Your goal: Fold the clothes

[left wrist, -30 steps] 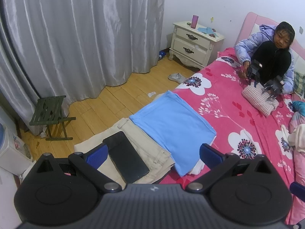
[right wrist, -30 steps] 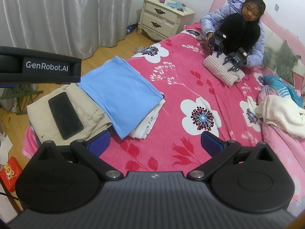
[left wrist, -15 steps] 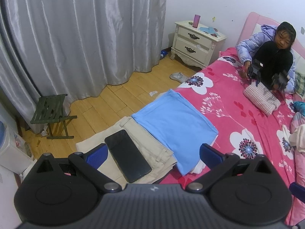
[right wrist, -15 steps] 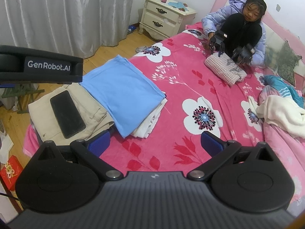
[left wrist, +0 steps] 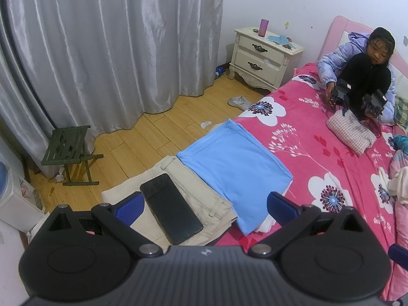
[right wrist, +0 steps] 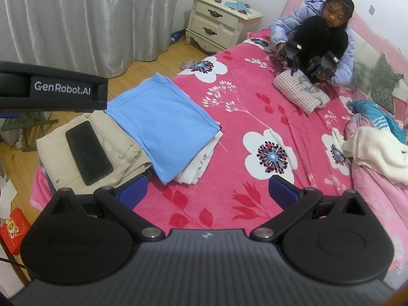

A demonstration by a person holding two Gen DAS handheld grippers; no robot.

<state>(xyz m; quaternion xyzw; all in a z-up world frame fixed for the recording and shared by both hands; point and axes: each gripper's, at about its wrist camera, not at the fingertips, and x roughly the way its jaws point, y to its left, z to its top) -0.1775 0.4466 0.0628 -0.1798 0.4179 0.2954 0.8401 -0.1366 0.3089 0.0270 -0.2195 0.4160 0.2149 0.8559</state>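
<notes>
Phone (right wrist: 88, 152) on trousers (right wrist: 63, 163), shirt (right wrist: 163, 125) beside.

A home bedroom: a bed (right wrist: 255, 117) under a pink flowered blanket, a cream nightstand (left wrist: 265, 58) beside its headboard, grey curtains (left wrist: 114, 51) beyond, wooden floorboards (left wrist: 153, 137) alongside.

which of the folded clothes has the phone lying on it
The beige folded trousers at the bed's corner: the black phone lies flat on them. The blue folded garment beside them carries nothing.

We note a shiny satin curtain (left wrist: 102, 51), a plank wood floor (left wrist: 153, 137), a fleecy bedspread (right wrist: 255, 132), smooth blue cotton cloth (right wrist: 163, 125), and a glossy black phone (right wrist: 88, 152).
</notes>
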